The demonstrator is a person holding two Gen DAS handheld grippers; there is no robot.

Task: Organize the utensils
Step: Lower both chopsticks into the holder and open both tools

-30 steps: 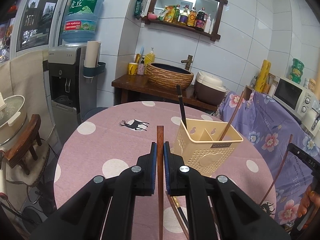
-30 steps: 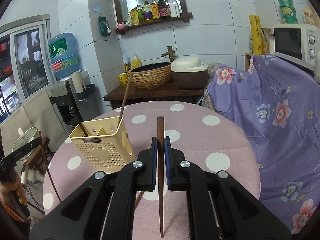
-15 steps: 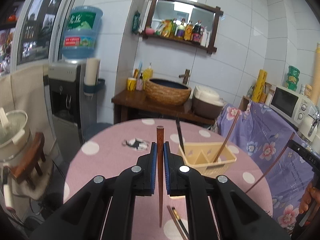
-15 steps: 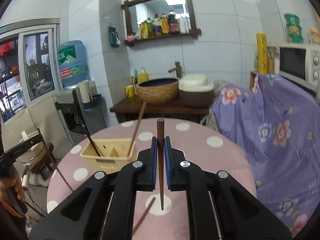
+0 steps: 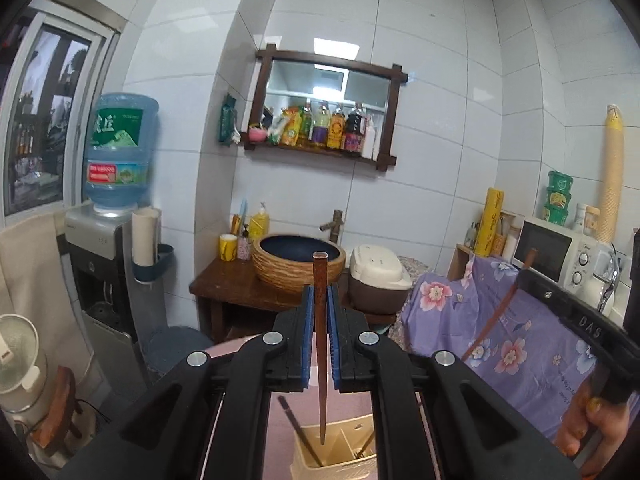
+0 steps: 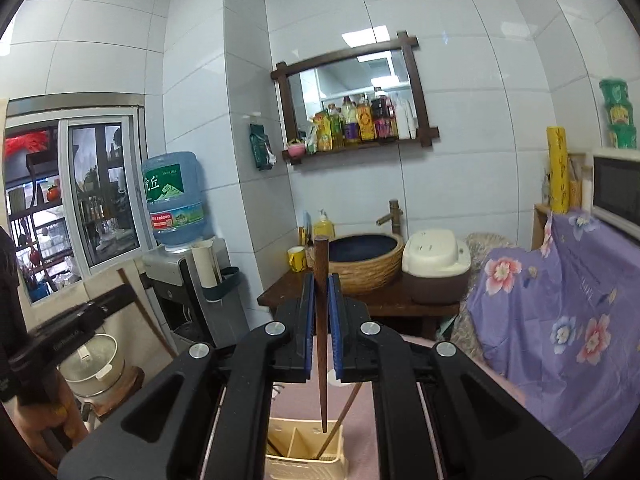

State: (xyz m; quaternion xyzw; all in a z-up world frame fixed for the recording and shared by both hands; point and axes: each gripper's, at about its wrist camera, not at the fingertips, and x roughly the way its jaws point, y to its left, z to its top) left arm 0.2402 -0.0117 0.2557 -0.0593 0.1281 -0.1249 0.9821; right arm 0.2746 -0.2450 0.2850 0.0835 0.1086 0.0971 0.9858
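Dark wood chopstick (image 5: 321,320) pinched upright in left gripper (image 5: 320,336), tip down over cream holder (image 5: 340,456) directly below. Right gripper (image 6: 321,328) likewise clamps its own chopstick (image 6: 321,320), tip hanging above the same holder (image 6: 304,452). Both long axes near vertical. Holder already has sticks inside. Neither hand clearly nearer; judging next, straight drop.

L gripper (image 5: 319,300) clamped, R gripper (image 6: 321,300) clamped, both near level
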